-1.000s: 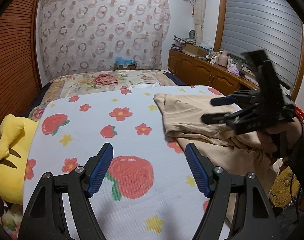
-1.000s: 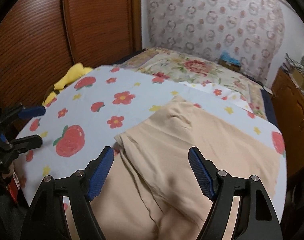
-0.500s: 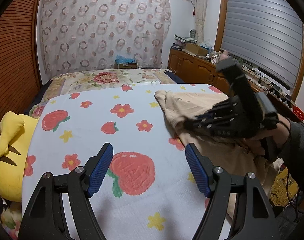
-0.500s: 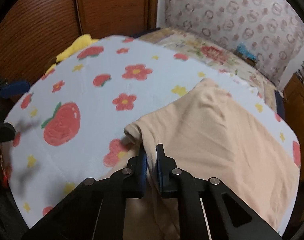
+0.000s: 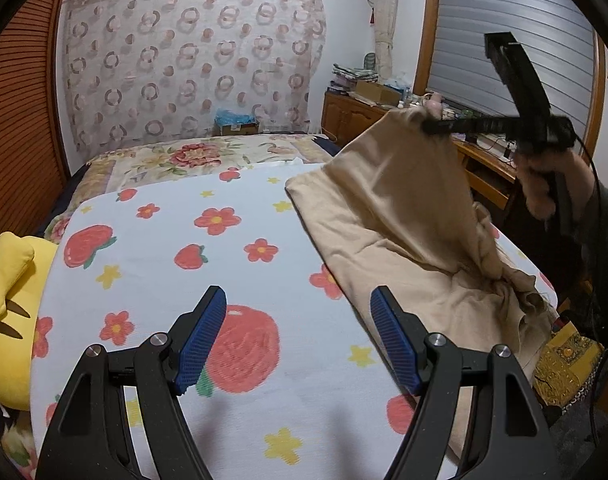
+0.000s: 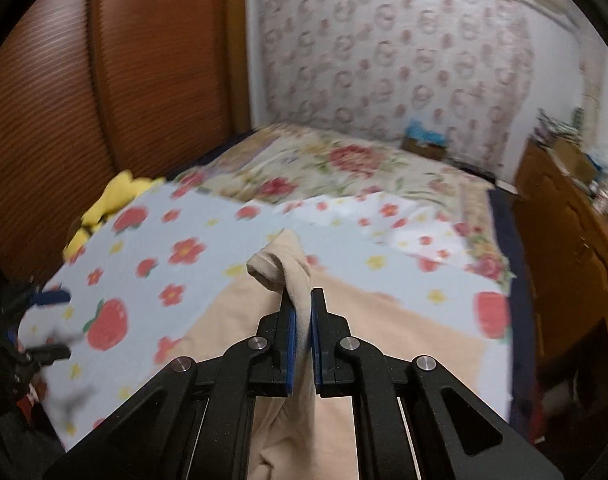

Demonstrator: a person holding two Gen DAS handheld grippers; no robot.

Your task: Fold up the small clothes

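**Right wrist view: beige garment goes up by one pinch**

Right tongs [image 6: 300, 312] are clamped tight on a bunched edge of the beige garment [image 5: 404, 216], and it's a thin bite, with a little roll of cloth poking out past the pads. From the left wrist view, that corner is lifted high while the rest of the garment trails down onto the strawberry blanket [image 5: 192, 240] at the bed's right side, rumpled near the edge. Left tongs [image 5: 298, 336] hang wide apart over the blanket, holding nothing. The risk: the cloth could slide out of that small pinch, or the crumpled lower part could drag off the bed's edge with no second hold on it
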